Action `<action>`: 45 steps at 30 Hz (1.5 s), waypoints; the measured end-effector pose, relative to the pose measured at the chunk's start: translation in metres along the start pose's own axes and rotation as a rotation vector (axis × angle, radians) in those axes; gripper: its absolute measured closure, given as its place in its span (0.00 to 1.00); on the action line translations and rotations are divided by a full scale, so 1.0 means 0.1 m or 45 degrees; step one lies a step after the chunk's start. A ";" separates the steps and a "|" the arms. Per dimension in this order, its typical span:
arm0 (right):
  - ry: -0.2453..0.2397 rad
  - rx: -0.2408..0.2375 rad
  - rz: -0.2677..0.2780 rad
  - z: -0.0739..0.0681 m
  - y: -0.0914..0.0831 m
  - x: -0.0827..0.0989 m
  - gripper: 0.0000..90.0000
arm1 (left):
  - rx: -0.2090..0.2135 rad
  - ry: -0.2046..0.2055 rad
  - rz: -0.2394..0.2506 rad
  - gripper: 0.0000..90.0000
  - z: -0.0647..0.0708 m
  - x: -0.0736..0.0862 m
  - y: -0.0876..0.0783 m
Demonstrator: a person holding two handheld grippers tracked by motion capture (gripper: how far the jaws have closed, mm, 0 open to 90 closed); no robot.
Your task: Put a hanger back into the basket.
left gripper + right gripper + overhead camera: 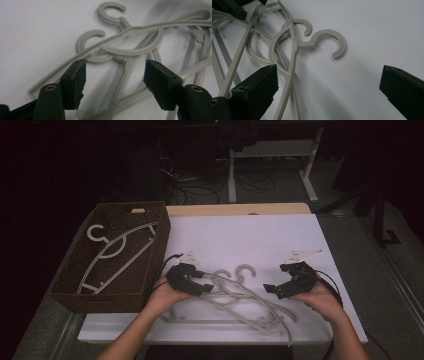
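The left gripper (196, 284) hovers low over the tangle of grey hangers (240, 300) near the front edge of the white worktop (250, 237). In the left gripper view its jaws stand partly open with nothing pressed between the pads; one hanger arm (55, 75) passes just beyond the left pad and the crossed necks lie ahead of the gap. The right gripper (282, 287) waits beside the same pile toward the right edge, jaws spread wide and holding nothing, with a round hook (332, 41) ahead of it.

The hangers are interlocked, hooks (90, 41) and loops threaded through one another, so a pinch on a single arm would likely drag its neighbours up too, or the thin, smooth plastic could slip out of the pads.

One more hanger (112, 252) already lies in the dark woven basket (150, 270) at the worktop's left edge. Beyond the far edge the room is dim, with cables (200, 190) and white frame legs (310, 170) on the floor.
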State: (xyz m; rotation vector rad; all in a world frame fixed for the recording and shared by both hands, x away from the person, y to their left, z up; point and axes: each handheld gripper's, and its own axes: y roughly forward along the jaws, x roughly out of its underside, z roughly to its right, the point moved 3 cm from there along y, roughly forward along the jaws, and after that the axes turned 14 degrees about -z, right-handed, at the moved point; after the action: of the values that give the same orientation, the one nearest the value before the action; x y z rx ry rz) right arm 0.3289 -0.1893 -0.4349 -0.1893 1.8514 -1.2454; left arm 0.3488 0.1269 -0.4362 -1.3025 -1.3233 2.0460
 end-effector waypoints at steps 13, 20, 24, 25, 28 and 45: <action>-0.019 -0.066 -0.085 -0.13 0.14 -0.02 0.06 | -0.048 0.015 -0.060 0.46 -0.24 -0.19 0.19; -0.050 -0.153 -0.159 -0.25 0.19 -0.02 0.31 | -0.045 0.003 -0.055 0.47 -0.27 -0.19 0.21; -0.087 -0.176 -0.273 -0.35 0.30 -0.01 0.49 | -0.037 0.005 -0.049 0.47 -0.27 -0.18 0.20; -0.096 -0.177 -0.289 -0.36 0.32 0.00 0.53 | -0.032 0.006 -0.050 0.47 -0.27 -0.18 0.21; -0.108 -0.183 -0.316 -0.38 0.34 0.00 0.60 | -0.026 0.008 -0.057 0.47 -0.28 -0.18 0.24; -0.120 -0.176 -0.341 -0.38 0.33 0.03 0.67 | -0.051 -0.053 -0.055 1.00 -0.48 -0.19 0.28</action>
State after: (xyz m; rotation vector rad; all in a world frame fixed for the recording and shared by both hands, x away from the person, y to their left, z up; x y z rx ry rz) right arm 0.3103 -0.1495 -0.4590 -0.5780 1.8746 -1.2625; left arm 0.4034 0.1245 -0.4571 -1.2441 -1.4053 2.0375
